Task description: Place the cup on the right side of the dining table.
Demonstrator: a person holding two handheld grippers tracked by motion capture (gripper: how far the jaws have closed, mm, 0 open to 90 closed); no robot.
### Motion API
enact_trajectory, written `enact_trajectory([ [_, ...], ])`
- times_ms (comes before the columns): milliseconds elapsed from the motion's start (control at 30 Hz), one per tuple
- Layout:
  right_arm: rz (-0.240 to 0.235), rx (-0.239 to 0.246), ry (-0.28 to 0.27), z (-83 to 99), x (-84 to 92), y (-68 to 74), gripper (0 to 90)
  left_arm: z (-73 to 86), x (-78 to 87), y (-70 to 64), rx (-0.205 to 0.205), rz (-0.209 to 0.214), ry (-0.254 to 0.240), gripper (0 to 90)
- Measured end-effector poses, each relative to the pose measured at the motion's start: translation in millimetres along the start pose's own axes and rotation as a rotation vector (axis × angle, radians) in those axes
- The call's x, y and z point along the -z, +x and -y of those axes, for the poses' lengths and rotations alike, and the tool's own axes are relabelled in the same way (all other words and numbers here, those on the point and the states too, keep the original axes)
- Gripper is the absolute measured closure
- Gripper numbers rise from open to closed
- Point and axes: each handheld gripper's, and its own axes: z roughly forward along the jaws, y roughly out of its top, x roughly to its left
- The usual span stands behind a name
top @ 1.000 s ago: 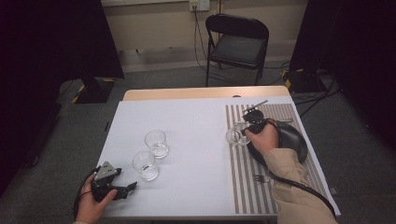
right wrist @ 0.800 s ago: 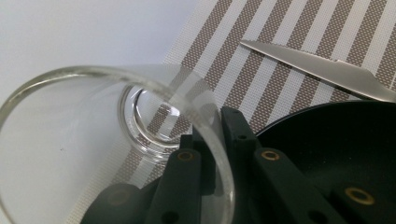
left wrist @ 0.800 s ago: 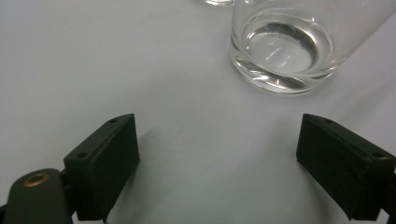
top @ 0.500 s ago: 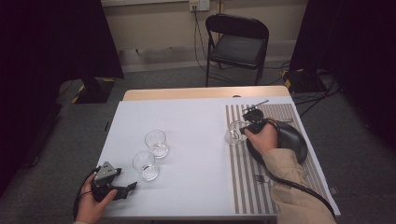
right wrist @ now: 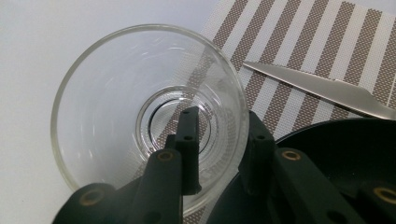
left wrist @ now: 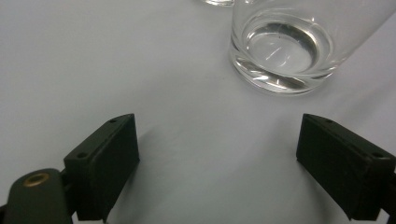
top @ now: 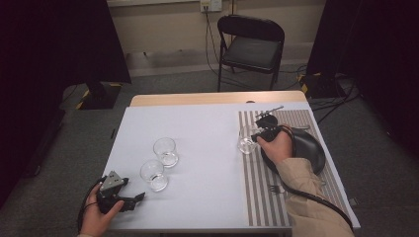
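We see the right tongs (right wrist: 219,140) clamped on the wall of a clear glass (right wrist: 116,93) — one jaw inside the rim, the other outside. In the high view this glass (top: 245,139) stands at the left edge of the striped placemat (top: 291,197), just beside a black plate (top: 309,148). A knife (right wrist: 327,88) lies on the mat beyond the plate, and a fork (top: 274,188) lies on the stripes nearer the person.

At the near left corner of the white tabletop (top: 197,123) the left tongs (top: 133,199) rest with jaws wide apart, holding nothing. A second glass (left wrist: 289,51) stands just ahead of them — and a third glass (top: 165,151) stands close behind it.
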Motion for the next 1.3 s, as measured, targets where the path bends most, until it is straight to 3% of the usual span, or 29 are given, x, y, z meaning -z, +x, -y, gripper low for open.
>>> enact_trajectory([
  [267,0.006,0.001,-0.014,1.8,3.4,1.9,64.5,0.0,0.0,-0.1,0.001,0.000,-0.001,12.2],
  [600,0.023,0.028,-0.015,1.9,6.5,5.9,60.9,0.0,0.0,-0.3,0.000,0.000,0.000,12.2],
  [1033,0.023,0.024,-0.033,0.4,8.7,5.9,57.8,0.0,0.0,-0.2,0.000,-0.001,0.000,12.2],
  [1300,0.026,0.024,-0.054,-3.6,12.8,5.1,49.1,0.0,-0.1,-0.2,0.001,0.000,0.000,12.2],
])
